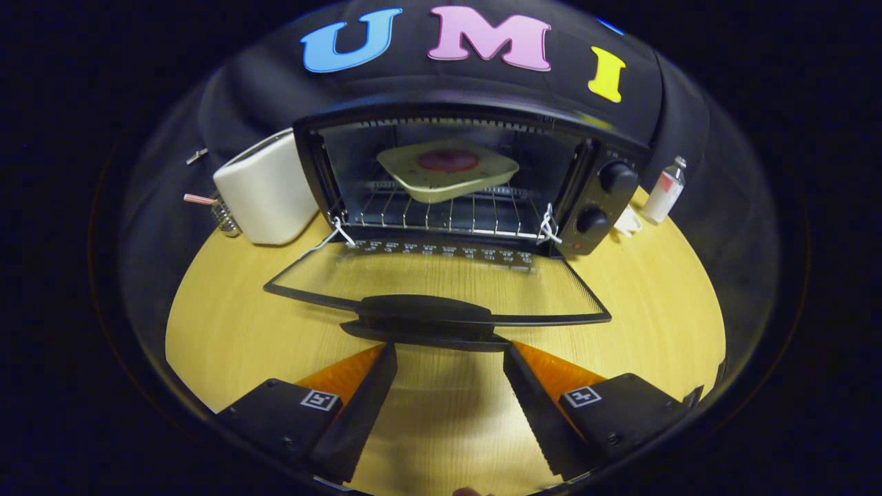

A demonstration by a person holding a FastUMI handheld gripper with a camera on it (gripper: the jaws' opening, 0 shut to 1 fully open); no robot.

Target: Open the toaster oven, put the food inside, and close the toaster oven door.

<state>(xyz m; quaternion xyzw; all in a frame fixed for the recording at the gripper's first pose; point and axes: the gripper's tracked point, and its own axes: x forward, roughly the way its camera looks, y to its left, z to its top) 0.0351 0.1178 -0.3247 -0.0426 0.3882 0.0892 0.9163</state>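
We see the toaster oven (pixel 455 179) with its glass door (pixel 441 286) folded down flat toward us, and the food, a slice of toast with a red topping (pixel 448 169), lies inside on the wire rack (pixel 441 215). Our hand-held gripper (pixel 451 358) is spread wide and holds nothing, just before the door handle (pixel 424 310). To close well, we should go under the handle and lift it evenly up.

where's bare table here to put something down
Bare wood lies left of the open oven door, in front of the white toaster, and right of the door below the knobs. The open tool crowds the door handle; the bottle fills the far right corner.
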